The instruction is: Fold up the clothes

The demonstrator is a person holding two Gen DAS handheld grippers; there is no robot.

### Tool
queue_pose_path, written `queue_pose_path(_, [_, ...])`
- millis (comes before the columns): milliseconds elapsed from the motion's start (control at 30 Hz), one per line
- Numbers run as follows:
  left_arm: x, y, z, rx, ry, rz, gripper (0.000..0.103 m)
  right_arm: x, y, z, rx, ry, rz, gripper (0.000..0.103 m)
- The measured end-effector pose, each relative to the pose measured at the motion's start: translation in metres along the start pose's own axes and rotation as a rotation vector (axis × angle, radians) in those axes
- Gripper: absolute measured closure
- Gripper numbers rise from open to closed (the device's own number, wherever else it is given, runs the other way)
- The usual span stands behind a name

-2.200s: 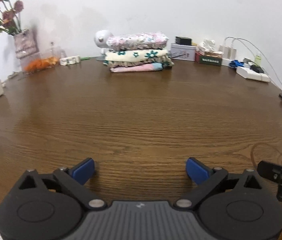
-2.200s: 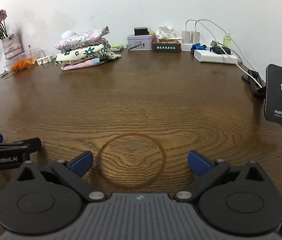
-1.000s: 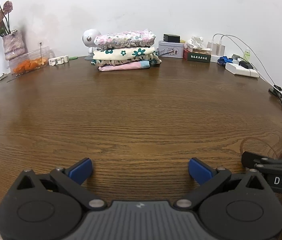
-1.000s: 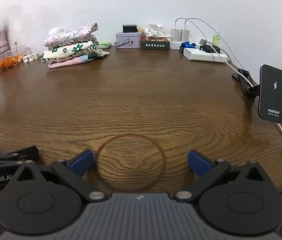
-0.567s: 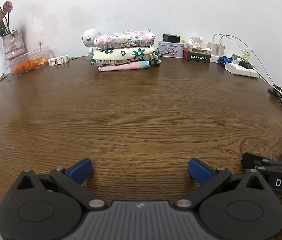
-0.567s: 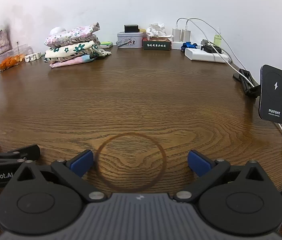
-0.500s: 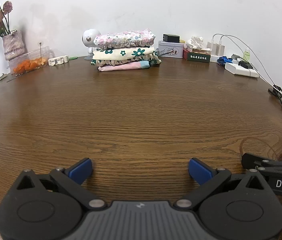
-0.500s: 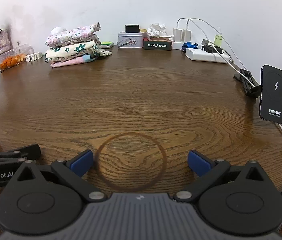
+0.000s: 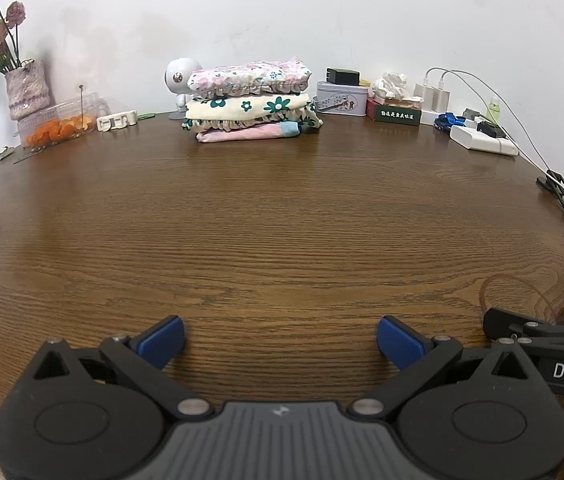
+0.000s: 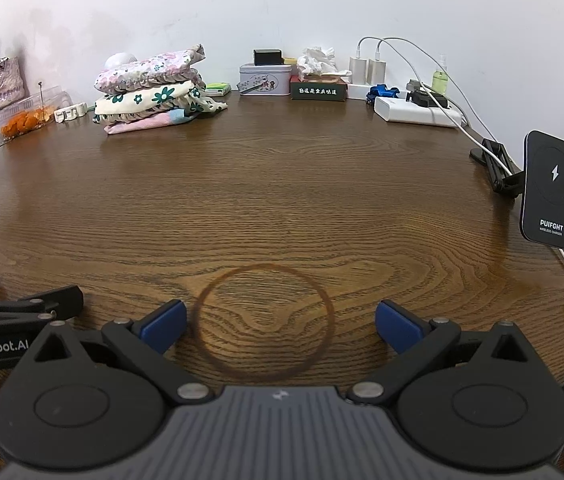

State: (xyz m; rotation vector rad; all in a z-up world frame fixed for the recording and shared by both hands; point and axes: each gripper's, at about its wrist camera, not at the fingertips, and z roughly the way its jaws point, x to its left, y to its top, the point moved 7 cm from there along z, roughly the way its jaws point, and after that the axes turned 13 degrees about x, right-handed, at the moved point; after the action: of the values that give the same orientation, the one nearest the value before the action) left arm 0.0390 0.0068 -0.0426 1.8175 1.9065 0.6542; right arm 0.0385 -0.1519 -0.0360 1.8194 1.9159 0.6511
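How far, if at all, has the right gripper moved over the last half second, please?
No. The right gripper frames the ring stain on the table exactly as before, open and empty.

Folded clothes stack (image 9: 249, 106) far back on table (image 9: 282, 220), nr wall.

Both cams low, fwd; share folded stack (image 9: 248, 108) (image 10: 150, 88).

We read "PUIFGHT" on the black charger (image 10: 551, 190), "GenRobot.AI" on the left hand-held gripper (image 10: 22, 320), and "DAS" on the right hand-held gripper (image 9: 562, 344).
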Motion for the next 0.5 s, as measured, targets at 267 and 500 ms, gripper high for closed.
queue_pose_path(267, [-0.0004,0.0002,-0.0005,0.000,0.001,-0.001,0.000,-0.0003,0.0002,0.0005,-0.002,0.000,0.001,0.001])
queue_pose_path(500, [-0.0011,0.0004,-0.0006,0.000,0.001,0.001,0.000,-0.0012,0.0001,0.0001,-0.003,0.005,0.004,0.001])
